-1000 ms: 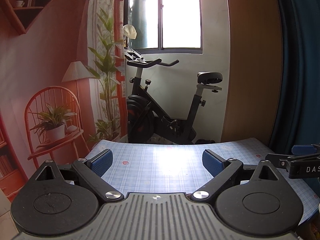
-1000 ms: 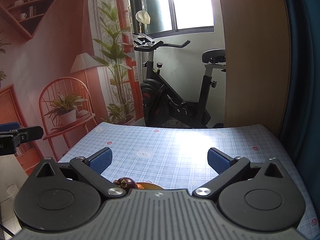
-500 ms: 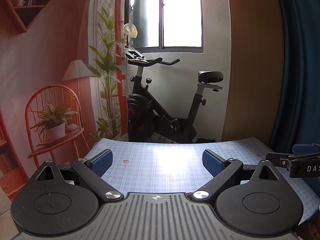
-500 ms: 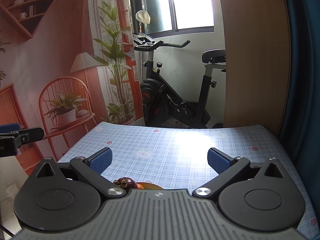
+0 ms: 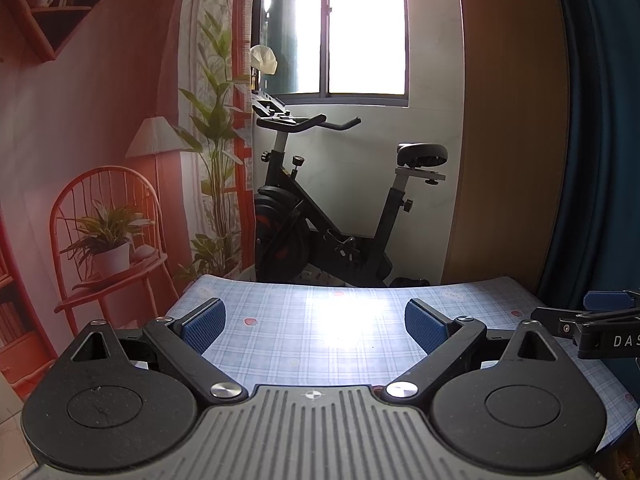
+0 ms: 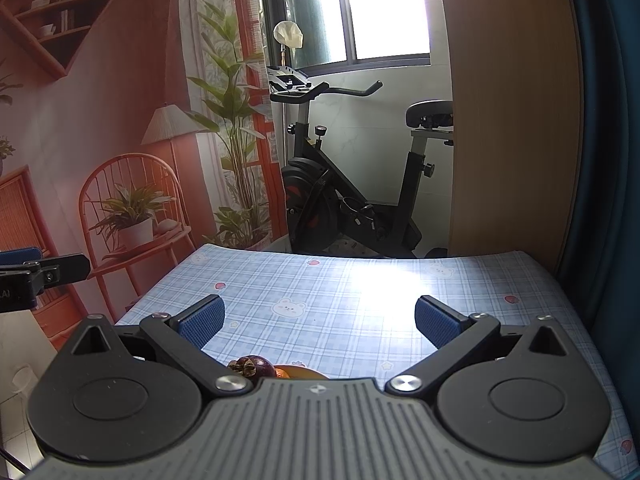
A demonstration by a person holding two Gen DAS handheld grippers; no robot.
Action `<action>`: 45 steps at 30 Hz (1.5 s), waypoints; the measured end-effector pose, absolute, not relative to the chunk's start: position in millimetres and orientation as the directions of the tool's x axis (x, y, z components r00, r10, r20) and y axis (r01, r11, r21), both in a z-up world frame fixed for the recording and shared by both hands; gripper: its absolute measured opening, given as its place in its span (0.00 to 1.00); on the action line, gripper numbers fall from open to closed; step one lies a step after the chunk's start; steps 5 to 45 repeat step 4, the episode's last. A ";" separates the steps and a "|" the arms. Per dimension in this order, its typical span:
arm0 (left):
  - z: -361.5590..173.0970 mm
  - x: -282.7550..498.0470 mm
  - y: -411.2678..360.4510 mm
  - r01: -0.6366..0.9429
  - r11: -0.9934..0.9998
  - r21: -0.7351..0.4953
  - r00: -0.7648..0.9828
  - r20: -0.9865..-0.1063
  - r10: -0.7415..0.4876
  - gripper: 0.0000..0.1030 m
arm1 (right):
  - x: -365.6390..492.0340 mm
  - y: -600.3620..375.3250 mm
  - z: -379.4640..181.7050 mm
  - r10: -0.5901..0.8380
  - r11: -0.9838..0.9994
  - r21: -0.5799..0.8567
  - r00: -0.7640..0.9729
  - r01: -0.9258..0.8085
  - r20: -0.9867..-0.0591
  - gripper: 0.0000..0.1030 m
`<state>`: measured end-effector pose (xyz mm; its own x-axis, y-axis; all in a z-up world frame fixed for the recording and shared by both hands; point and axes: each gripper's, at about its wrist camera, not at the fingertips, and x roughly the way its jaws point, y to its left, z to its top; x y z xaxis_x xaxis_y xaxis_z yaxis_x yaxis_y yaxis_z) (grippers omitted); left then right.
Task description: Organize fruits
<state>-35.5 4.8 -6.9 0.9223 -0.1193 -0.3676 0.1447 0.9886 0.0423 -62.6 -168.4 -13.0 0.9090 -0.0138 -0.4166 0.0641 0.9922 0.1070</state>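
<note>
Hovering over the table (image 5: 280, 344), both grippers are level and empty. Left gripper (image 5: 316, 322): fingers (image 5: 202, 322) spread wide, blue ribbed pads facing each other, nothing between them. Right gripper (image 6: 320, 320): same, fingers (image 6: 434, 322) spread wide, nothing gripped.

Fruit shows only in the right wrist view, at the near edge of the table, mostly hidden behind the gripper body:
- mangosteen (image 6: 252, 366): dark purple, round, brownish calyx facing left, sits just below the left finger, not touching it as far as I can tell.
- orange fruit (image 6: 282, 372): small sliver, touching or just beside the mangosteen on its right.
- yellow-orange fruit (image 6: 306, 372): smooth curved top only, type can't be told, right next to the orange one.

All three are clustered together, well back from the fingertips. No fruit is visible in the left wrist view.

The table has a light blue plaid cloth with bear and strawberry prints and strong window glare mid-surface. Each gripper's tip pokes into the other's view: right one at the right edge of the left view, left one at the left edge of the right view. An exercise bike (image 5: 332, 216) stands beyond the far table edge under the window (image 5: 364, 28).
</note>
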 end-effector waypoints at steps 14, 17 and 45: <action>-6.8 -35.4 3.9 0.145 0.989 0.040 0.922 -0.368 -0.120 0.95 | -62.5 -168.5 -13.0 -0.014 0.992 0.107 0.909 0.065 -0.416 1.00; -6.8 -35.4 3.9 0.145 0.989 0.040 0.922 -0.368 -0.120 0.95 | -62.5 -168.5 -13.0 -0.014 0.992 0.107 0.909 0.065 -0.416 1.00; -6.8 -35.4 3.9 0.145 0.989 0.040 0.922 -0.368 -0.120 0.95 | -62.5 -168.5 -13.0 -0.014 0.992 0.107 0.909 0.065 -0.416 1.00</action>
